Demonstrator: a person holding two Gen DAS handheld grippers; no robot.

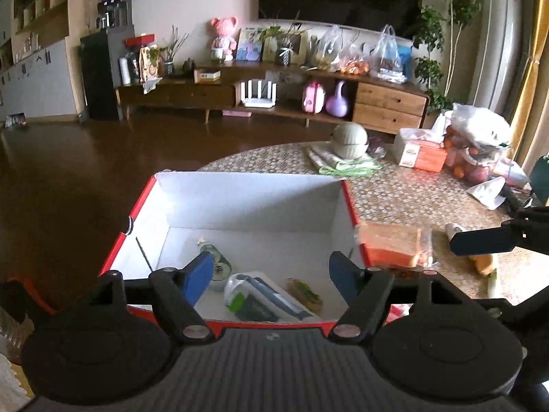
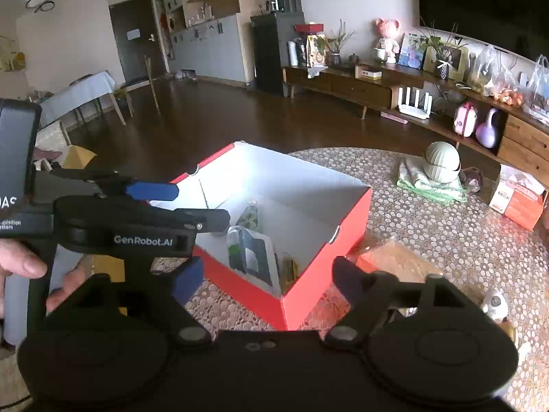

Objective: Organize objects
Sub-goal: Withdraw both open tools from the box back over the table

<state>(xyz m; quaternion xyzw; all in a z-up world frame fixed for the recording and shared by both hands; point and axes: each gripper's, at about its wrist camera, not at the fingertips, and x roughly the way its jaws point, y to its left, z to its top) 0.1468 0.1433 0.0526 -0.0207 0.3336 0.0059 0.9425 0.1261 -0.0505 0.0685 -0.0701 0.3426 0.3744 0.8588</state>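
Observation:
A red box with a white inside (image 1: 247, 202) (image 2: 240, 283) stands open on the patterned round table (image 1: 405, 195). In it lie a clear glass jar (image 1: 219, 266) (image 2: 248, 214), a clear plastic packet with dark contents (image 1: 264, 298) (image 2: 254, 254) and a small yellow-green snack (image 1: 305, 293). My left gripper (image 1: 271, 276) (image 2: 192, 206) hovers over the box's near edge, open with nothing between its fingers. My right gripper (image 2: 267, 279) is open and empty near the box's front corner. An orange packet (image 1: 391, 243) (image 2: 387, 257) lies against the box's right side.
On the table's far right are an orange tissue box (image 1: 420, 154) (image 2: 518, 202), a pale round pot on a green cloth (image 1: 350, 140) and bags of fruit (image 1: 477, 151). A small white object (image 2: 495, 304) lies near my right gripper. A person's hand (image 2: 20, 264) holds the left gripper.

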